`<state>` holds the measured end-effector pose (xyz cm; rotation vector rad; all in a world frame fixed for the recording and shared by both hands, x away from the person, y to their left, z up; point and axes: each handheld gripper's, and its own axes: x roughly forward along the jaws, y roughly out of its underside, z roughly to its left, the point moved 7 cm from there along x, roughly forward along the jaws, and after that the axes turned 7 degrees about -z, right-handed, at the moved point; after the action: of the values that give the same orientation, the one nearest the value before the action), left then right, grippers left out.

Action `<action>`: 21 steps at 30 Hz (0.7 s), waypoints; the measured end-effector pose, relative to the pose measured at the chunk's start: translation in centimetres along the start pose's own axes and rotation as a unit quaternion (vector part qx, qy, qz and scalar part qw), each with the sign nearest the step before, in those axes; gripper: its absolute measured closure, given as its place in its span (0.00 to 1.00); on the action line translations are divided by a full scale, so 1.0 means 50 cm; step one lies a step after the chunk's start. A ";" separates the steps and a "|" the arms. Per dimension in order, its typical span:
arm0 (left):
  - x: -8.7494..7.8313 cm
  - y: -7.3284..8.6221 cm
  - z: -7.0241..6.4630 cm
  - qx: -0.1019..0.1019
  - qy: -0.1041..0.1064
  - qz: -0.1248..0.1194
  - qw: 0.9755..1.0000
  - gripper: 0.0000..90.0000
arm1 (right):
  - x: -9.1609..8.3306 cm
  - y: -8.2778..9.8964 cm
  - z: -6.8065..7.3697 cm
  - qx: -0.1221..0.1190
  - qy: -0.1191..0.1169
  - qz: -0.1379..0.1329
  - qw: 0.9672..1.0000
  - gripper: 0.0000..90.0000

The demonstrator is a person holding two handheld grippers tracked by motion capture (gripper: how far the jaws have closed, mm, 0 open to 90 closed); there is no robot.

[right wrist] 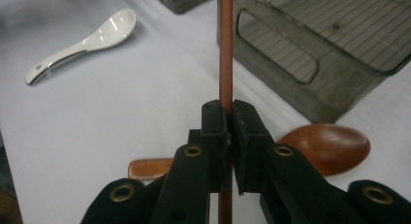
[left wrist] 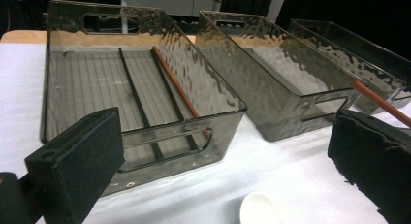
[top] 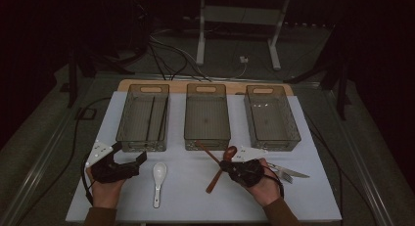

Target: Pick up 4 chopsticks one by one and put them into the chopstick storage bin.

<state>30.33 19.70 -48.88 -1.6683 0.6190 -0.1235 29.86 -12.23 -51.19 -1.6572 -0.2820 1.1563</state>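
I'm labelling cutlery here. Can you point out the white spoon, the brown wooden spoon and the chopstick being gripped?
white spoon (top: 159,171), high view, bowl.
brown wooden spoon (right wrist: 325,147), right gripper view, bowl.
chopstick (right wrist: 226,49), right gripper view, shaft above the jaws.

Both forearms come in from the near edge. The left gripper (top: 138,160) rests low at near left, jaws standing wide apart. The right gripper (top: 224,166) at near right has jaws pinched together, pointing left.
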 end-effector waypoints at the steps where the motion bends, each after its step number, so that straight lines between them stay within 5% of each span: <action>1: 0.001 -0.002 -0.003 -0.001 0.002 0.000 1.000 0.01 | 0.000 -0.003 0.000 0.002 0.000 -0.002 1.000 0.94; 21: 0.062 -0.019 -0.098 -0.007 0.070 0.010 0.997 0.01 | 0.010 -0.057 0.004 0.008 0.003 -0.033 0.999 0.94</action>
<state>31.22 13.99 -47.76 -1.6766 0.7431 -0.2238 30.92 -10.58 -49.09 -1.6257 -0.3196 1.1007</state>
